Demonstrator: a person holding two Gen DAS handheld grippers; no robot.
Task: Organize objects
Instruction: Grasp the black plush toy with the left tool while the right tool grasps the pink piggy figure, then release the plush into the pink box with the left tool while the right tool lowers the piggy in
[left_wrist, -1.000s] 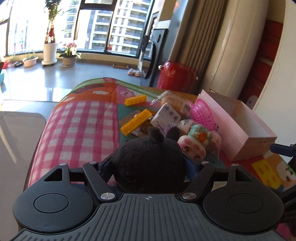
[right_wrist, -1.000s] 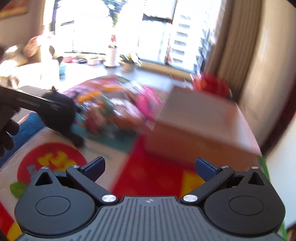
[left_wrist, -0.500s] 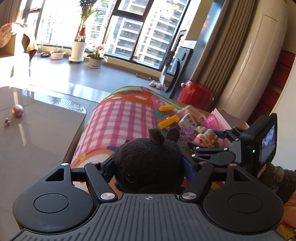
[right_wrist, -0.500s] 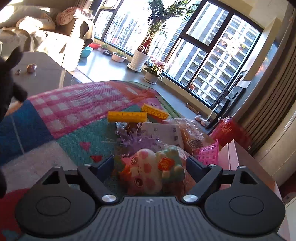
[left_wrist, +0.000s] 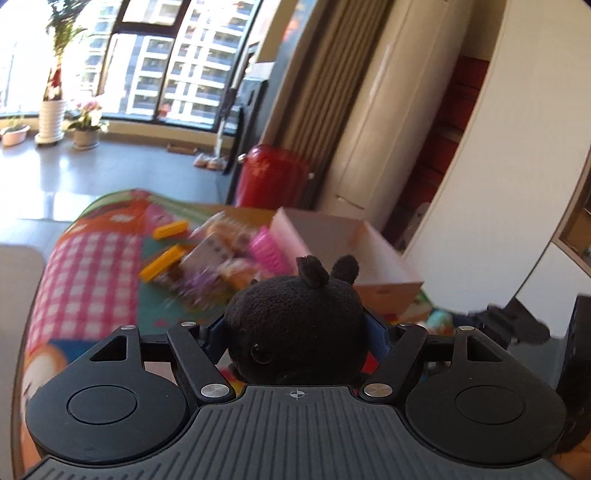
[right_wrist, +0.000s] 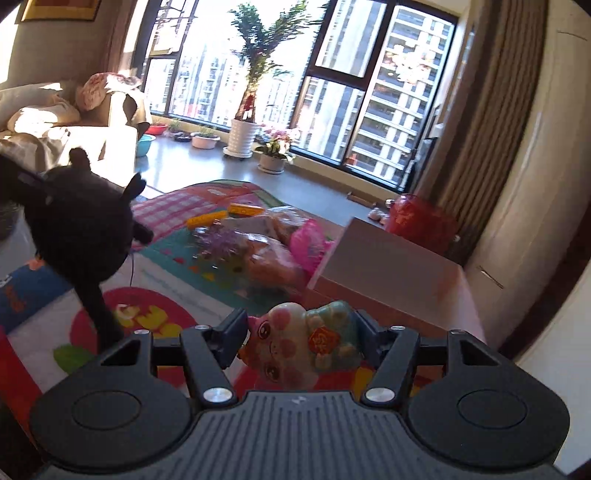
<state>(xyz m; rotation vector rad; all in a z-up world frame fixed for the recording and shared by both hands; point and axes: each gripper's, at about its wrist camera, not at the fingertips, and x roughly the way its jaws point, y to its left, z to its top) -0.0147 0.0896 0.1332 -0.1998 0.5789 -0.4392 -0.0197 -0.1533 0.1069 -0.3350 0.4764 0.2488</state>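
Note:
My left gripper is shut on a black plush toy and holds it above the colourful play mat. The plush also shows at the left of the right wrist view. My right gripper is shut on a pink and green cat figurine, lifted off the mat. An open pink box stands ahead on the right and shows in the right wrist view too. A blurred pile of toys lies left of the box, with yellow bricks and a pink basket.
A red suitcase stands behind the mat by the curtain. A white cabinet and a white wall are to the right. A sofa and potted plants are by the windows.
My right gripper closed on the cat figurine and lifted it out of the pile. My left gripper swung right with the plush, nearer the pink box.

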